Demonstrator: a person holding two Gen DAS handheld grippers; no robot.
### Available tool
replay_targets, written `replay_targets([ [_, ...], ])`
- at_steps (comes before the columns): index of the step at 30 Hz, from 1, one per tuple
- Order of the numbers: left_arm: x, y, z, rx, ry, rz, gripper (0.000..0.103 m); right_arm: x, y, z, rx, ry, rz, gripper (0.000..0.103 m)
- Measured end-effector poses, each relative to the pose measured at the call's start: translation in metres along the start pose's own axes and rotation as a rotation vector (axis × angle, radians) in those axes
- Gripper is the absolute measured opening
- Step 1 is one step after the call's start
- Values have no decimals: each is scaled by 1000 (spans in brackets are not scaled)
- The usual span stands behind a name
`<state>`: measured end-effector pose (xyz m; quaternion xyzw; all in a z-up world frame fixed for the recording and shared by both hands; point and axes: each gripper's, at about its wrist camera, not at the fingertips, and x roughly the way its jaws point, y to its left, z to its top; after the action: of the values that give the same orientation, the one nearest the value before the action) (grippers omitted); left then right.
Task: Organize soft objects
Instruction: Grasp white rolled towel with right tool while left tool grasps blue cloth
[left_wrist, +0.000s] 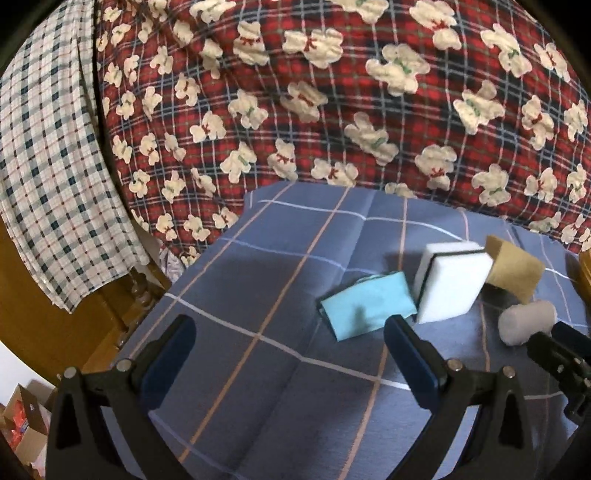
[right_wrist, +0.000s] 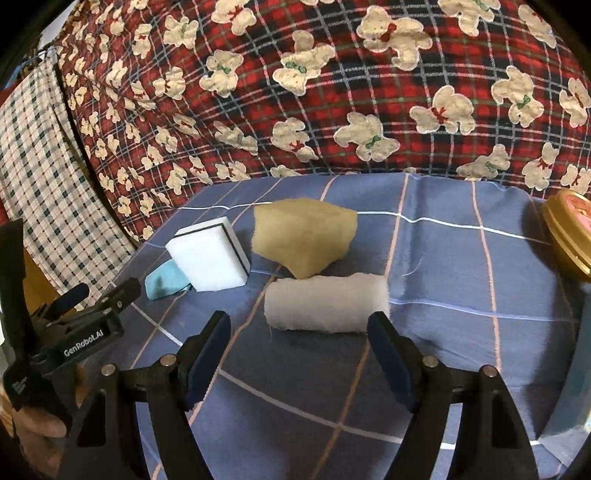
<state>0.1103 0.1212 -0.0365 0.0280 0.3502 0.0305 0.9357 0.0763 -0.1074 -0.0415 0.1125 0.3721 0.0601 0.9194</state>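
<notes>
Several soft things lie on a blue checked sheet (left_wrist: 280, 280). A folded light-blue cloth (left_wrist: 369, 304) lies flat, a white sponge with a dark layer (left_wrist: 450, 284) leans beside it, a tan sponge (left_wrist: 513, 267) sits behind, and a pale grey roll (left_wrist: 526, 321) lies nearest the right. My left gripper (left_wrist: 290, 339) is open, short of the cloth, with nothing between its fingers. In the right wrist view the grey roll (right_wrist: 327, 304) lies just ahead of my open right gripper (right_wrist: 299, 334). The tan sponge (right_wrist: 304, 238), white sponge (right_wrist: 210, 256) and cloth (right_wrist: 162, 282) sit beyond.
A red plaid quilt with white bear prints (left_wrist: 332, 92) rises behind the sheet. A white-and-blue checked cloth (left_wrist: 48, 177) hangs at the left over wooden furniture (left_wrist: 44, 332). A round gold tin (right_wrist: 569, 240) sits at the right edge. The left gripper's body (right_wrist: 74, 332) shows at lower left.
</notes>
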Motion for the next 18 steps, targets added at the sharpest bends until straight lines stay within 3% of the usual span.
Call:
replay_targets([
  [11,0,-6,1,45,1,23,103,17,12,11,-49,16,-137,81],
  [18,1,-2,-1,28,11,28,103,9,-5,14,-1,6,-119,81],
])
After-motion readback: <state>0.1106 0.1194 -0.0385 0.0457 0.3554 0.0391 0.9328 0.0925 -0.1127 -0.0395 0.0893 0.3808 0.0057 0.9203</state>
